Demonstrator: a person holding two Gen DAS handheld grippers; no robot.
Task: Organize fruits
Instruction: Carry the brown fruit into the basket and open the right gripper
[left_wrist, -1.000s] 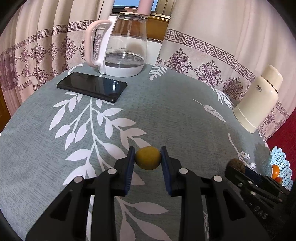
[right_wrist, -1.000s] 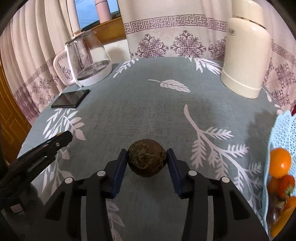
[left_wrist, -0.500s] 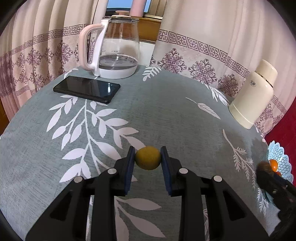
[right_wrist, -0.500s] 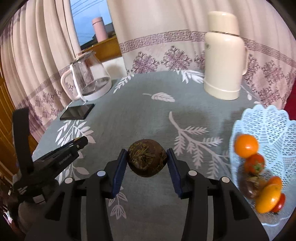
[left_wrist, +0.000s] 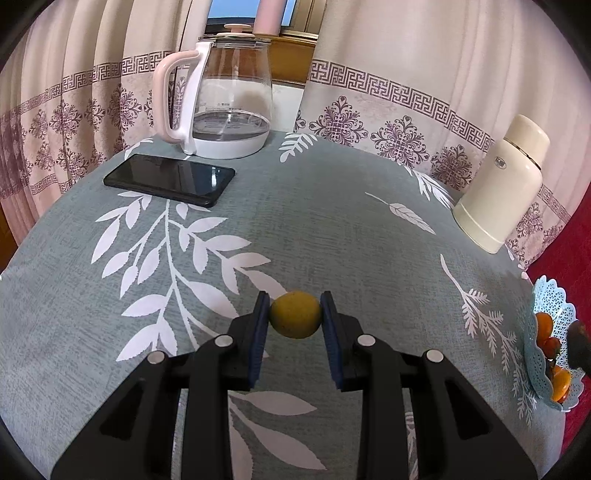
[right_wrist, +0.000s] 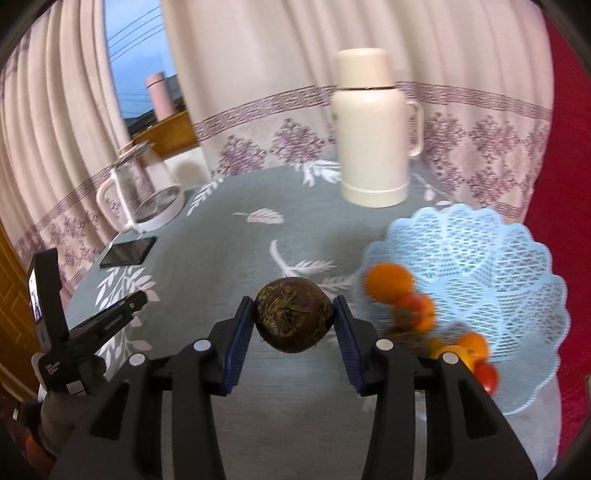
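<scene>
We have a fruit in each set of tongs. The left gripper (left_wrist: 295, 317) sits clamped on a small yellow-green fruit (left_wrist: 295, 314), both blue pads pressed flat against its sides, so the fruit hangs clear of the tablecloth (left_wrist: 314, 229) rather than resting on it. The right gripper (right_wrist: 294, 319) is closed to a wider gap around a dark brown fruit (right_wrist: 294, 319), rough and fibrous on top, squeezed at its widest part, which looks a sound hold for carrying.

The goal seems plain: the pale blue lace basket (right_wrist: 498, 258) lies just ahead and to the right of the right tongs, with several orange and red fruits (right_wrist: 389, 282) piled at its near-left side. We judge the brown fruit is bound for that pile, and the wide bare stretch of basket beyond it leaves plenty of room.

Now the views differ. From the left wrist the basket (left_wrist: 554, 310) is only a sliver at the far right edge, well away from the left tongs; ahead of them we get the phone (left_wrist: 170, 179) and glass kettle (left_wrist: 221, 99) sharply, and the cream flask (left_wrist: 506, 188) off to the right. The right wrist view is smeared, yet it alone shows the basket's open interior, and the left gripper (right_wrist: 142, 297) from outside, low to the left, though its fruit is hidden there.
</scene>
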